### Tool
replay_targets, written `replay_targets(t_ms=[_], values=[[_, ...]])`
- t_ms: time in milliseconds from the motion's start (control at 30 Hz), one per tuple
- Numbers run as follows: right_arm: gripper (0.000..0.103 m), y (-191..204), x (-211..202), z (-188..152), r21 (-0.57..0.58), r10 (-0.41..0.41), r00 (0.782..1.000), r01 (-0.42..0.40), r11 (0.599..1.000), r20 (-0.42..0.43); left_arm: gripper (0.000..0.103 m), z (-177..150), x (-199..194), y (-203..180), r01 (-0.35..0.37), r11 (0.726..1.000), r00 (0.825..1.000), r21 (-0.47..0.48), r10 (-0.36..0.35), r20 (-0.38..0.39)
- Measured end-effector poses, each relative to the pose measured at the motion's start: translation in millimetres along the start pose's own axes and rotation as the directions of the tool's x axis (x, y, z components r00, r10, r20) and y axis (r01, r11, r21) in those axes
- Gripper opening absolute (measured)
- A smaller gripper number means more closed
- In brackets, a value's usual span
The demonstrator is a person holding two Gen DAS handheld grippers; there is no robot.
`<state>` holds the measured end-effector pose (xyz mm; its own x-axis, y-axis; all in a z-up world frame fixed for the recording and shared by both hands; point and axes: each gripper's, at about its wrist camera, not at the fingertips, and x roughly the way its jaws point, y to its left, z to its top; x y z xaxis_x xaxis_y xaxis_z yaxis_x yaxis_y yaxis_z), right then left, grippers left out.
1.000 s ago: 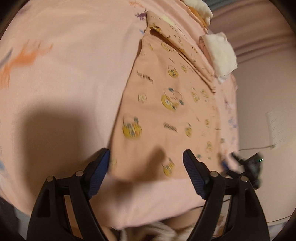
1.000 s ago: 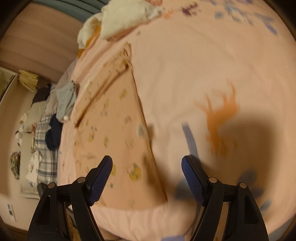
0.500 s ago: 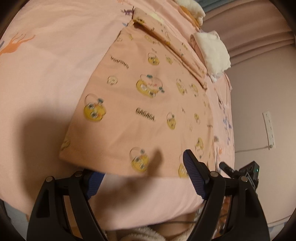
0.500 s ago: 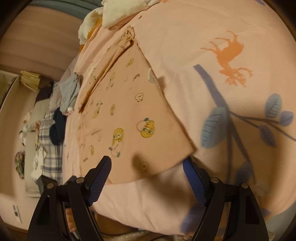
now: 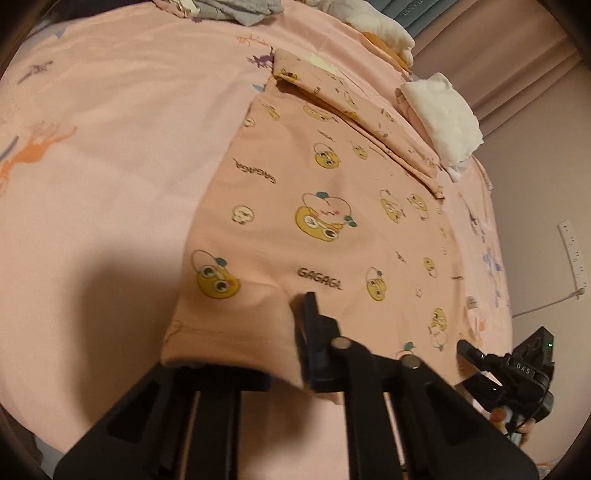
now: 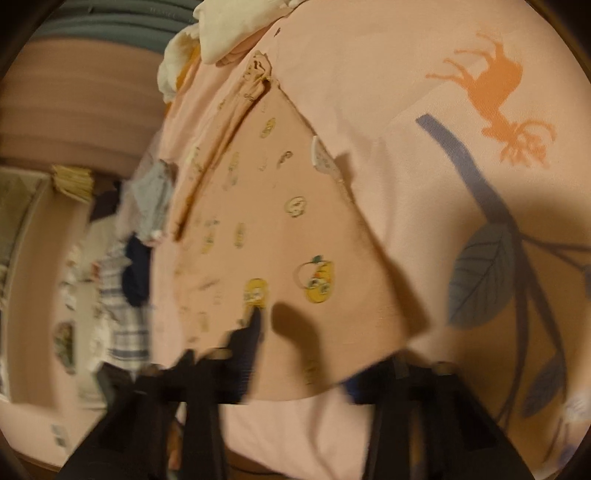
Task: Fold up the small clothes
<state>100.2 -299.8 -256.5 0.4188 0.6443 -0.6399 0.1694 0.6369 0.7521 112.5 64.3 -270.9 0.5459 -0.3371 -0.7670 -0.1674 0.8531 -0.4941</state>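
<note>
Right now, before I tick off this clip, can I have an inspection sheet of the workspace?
Surface: pink sheet with animal prints, on a bed.
Job's things: peach garment spread flat, far part folded over.
Clutter: white cloth and grey clothes at the sheet's far edges.
Grippers: left gripper, jaws shut on the garment's near hem; right gripper, jaws have just been closing, hem between them, not yet pinched.
Cables: cord running from a wall power strip.
Surroundings: curtain; clothes heap beside the bed.
</note>
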Motion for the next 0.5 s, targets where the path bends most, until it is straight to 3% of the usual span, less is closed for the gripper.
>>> replay_targets(t_ms=[133,333,500], values=[[0.008,-0.6,-3.1,0.8,-0.018,0.031,1.0,-0.031,0.999,-0.002,0.008,0.9,-5.4,-10.4,-0.052,0.995,0.997,0.081,0.047,0.053],[0.007,11.7,-14.2,3.7,-0.037,0.064,0.997,-0.062,0.997,0.05,0.007,15.5,-21.9,-20.3,-0.011,0.995,0.993,0.096,-0.001,0.119],[0.007,25.4,-21.5,14.4,-0.051,0.103,0.992,-0.1,0.994,0.076,0.007,35.6,-27.7,-25.4,-0.028,0.996,0.987,0.079,0.015,0.16]])
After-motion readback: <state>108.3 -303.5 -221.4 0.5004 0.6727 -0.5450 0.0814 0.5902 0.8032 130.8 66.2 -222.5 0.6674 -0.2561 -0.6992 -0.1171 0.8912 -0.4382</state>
